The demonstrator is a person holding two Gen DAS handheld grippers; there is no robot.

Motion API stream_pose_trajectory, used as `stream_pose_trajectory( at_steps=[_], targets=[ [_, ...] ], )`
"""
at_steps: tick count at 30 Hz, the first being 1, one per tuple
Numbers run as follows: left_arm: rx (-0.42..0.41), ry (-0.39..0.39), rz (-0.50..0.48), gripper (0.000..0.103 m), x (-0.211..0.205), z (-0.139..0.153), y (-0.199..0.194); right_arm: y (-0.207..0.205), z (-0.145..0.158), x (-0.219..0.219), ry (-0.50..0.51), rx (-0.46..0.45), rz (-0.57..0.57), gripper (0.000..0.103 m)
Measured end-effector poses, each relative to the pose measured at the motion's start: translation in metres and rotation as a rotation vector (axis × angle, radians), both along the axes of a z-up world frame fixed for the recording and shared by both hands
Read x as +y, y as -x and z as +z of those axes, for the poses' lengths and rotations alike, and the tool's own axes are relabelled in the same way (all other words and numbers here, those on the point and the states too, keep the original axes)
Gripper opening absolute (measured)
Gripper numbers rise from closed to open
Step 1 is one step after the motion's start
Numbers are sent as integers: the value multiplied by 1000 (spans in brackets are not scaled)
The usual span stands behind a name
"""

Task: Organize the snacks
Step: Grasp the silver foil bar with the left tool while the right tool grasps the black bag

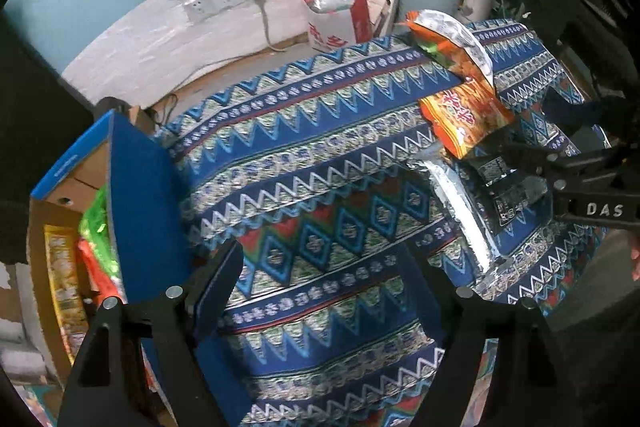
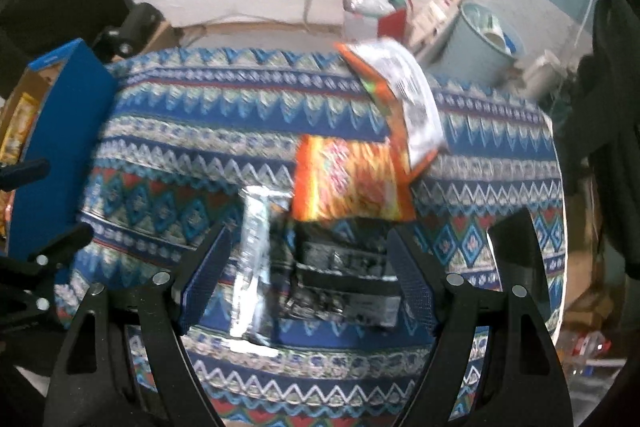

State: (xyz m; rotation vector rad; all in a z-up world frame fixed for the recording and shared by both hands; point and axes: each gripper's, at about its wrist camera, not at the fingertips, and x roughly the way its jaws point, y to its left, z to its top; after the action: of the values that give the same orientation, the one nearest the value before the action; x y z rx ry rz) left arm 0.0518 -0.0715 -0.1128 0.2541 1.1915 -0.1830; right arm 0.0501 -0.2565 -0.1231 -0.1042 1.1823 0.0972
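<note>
Three snack packets are left out on the table (image 2: 208, 131) with its patterned cloth: a dark packet with a silver edge (image 2: 344, 275), an orange packet (image 2: 352, 183) just behind it, overlapping its far end, and another orange one with a white back (image 2: 412, 99) leaning on that, up near the far edge. More snacks already sit in the blue cardboard box (image 1: 140, 187) at the left end of the table.

The right hand-held gripper (image 2: 306, 275) is spread wide open with the dark packet lying between its fingers, no contact that I can see, and that view is a bit blurry so don't quote me on the exact gap. Looks like the pick is about to happen. I'd come straight down, close across the packet's middle rather than the slippery foil flap, and keep clear of the orange packet so it doesn't get dragged along.

From the left camera that gripper reaches in low from the right, nearly level with the tabletop. The left hand-held gripper (image 1: 320, 279) hangs open over bare cloth right beside the box, holding nothing, angled down at the table.
</note>
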Motion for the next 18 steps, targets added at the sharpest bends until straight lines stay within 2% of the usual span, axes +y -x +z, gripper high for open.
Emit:
stream_pose_trajectory(
  at_steps=[11,18],
  targets=[
    [52,-11,-15,80,-19,-35,-7,-4,-47,-19,47,109,-48,80],
    [95,-5,-19,80,-23,-54,-9,-6,-76,-26,42,168,-69,81]
  ],
)
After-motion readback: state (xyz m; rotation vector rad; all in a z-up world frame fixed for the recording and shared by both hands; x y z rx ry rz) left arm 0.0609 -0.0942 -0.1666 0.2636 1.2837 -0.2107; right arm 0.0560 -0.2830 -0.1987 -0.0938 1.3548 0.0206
